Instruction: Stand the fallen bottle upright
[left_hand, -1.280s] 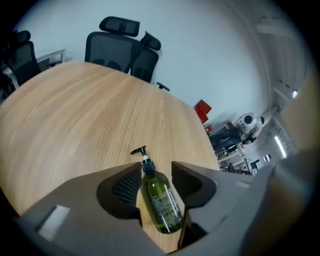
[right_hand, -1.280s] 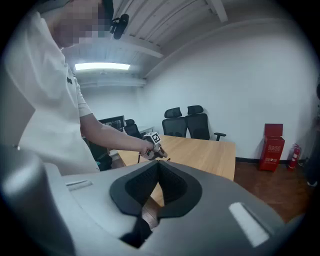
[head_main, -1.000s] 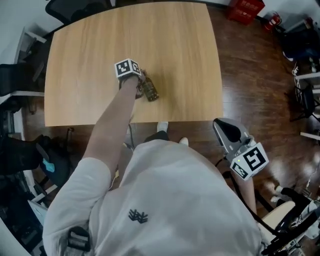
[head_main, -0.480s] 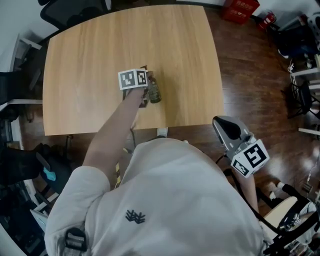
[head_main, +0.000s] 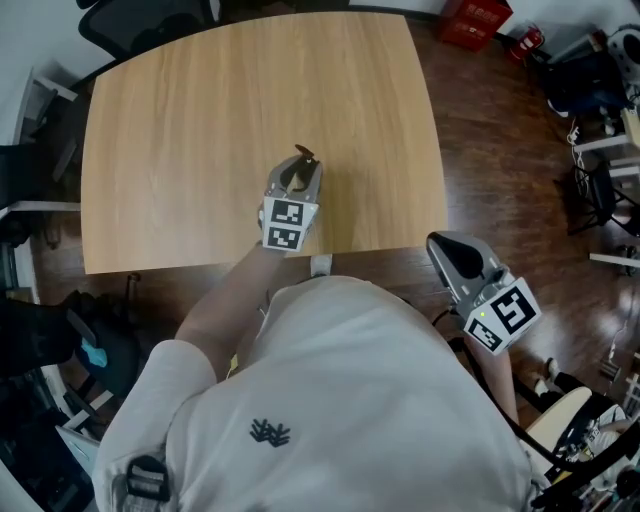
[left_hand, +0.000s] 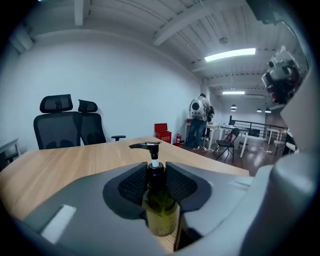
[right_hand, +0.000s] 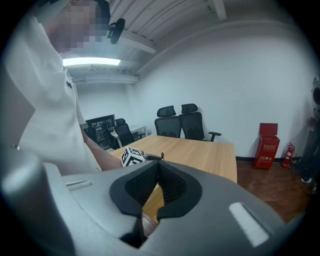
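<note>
An olive-green pump bottle (left_hand: 159, 205) with a black pump head stands upright between the jaws of my left gripper (left_hand: 156, 182), which is shut on its neck and shoulder. In the head view the left gripper (head_main: 291, 190) is over the near middle of the wooden table (head_main: 180, 120), and the bottle's pump (head_main: 303, 156) pokes out beyond it. I cannot tell whether the bottle's base touches the tabletop. My right gripper (head_main: 455, 262) hangs off the table's right side over the floor. Its jaws are shut on nothing, as the right gripper view shows (right_hand: 159, 187).
Two black office chairs (left_hand: 70, 125) stand at the table's far end. A red crate (head_main: 482, 20) sits on the floor past the far right corner. The table's near edge (head_main: 350, 247) is close behind the left gripper. A person (left_hand: 199, 122) stands far off.
The left gripper rolled and rose, bringing the bottle from lying on its side to upright, and drew back toward the table's near edge. The right gripper stayed put.
</note>
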